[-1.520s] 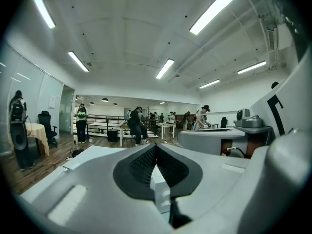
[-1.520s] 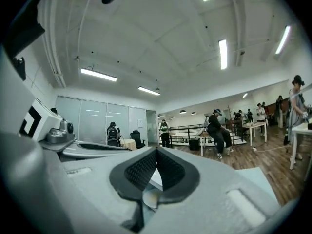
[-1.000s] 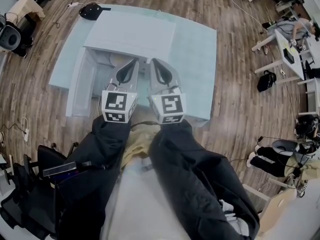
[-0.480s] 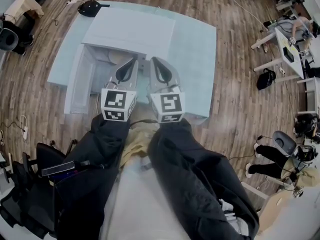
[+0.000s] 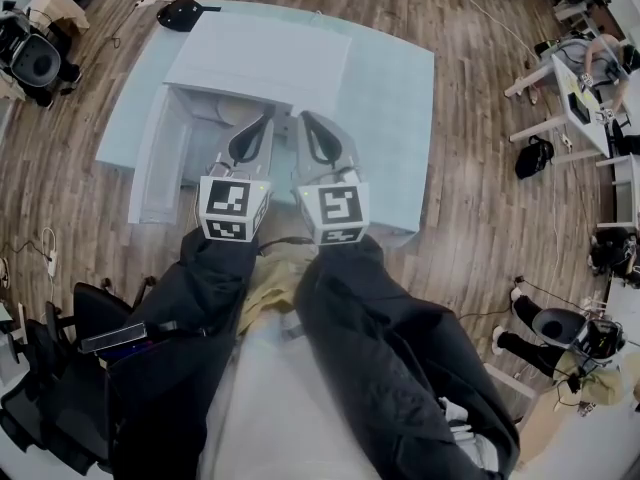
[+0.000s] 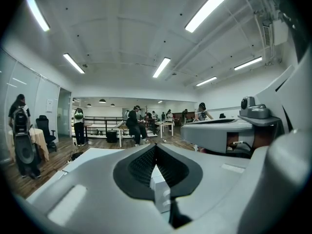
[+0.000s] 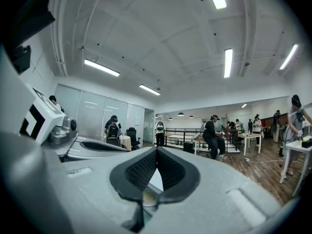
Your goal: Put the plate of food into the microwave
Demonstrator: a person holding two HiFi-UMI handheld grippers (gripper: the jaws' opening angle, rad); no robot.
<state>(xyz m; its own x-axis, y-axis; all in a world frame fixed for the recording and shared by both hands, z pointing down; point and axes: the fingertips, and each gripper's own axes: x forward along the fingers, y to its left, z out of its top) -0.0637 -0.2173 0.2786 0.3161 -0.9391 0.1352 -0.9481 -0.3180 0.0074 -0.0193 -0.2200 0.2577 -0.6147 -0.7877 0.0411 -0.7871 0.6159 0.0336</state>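
A white microwave (image 5: 260, 63) stands on the pale table (image 5: 390, 98), its door (image 5: 150, 168) swung open to the left. In the head view both grippers are held side by side in front of its open cavity, level and pointing at it. My left gripper (image 5: 266, 122) is shut with nothing in it, and so is my right gripper (image 5: 304, 120). In the right gripper view, a sliver of a round plate (image 7: 148, 198) with something yellowish shows low through the gap behind the shut jaws (image 7: 157, 150). The left gripper view shows a white boxy part (image 6: 160, 191) below its shut jaws (image 6: 156, 146).
A black object (image 5: 185, 15) lies at the table's far left corner. Black office chairs (image 5: 60, 368) stand at my lower left, more gear (image 5: 35, 58) at the upper left. Desks with people (image 5: 590, 58) are on the right; wooden floor surrounds the table.
Both grippers stay where they were, still shut. Only the head view has shifted slightly, and a seated person at the lower right has moved.
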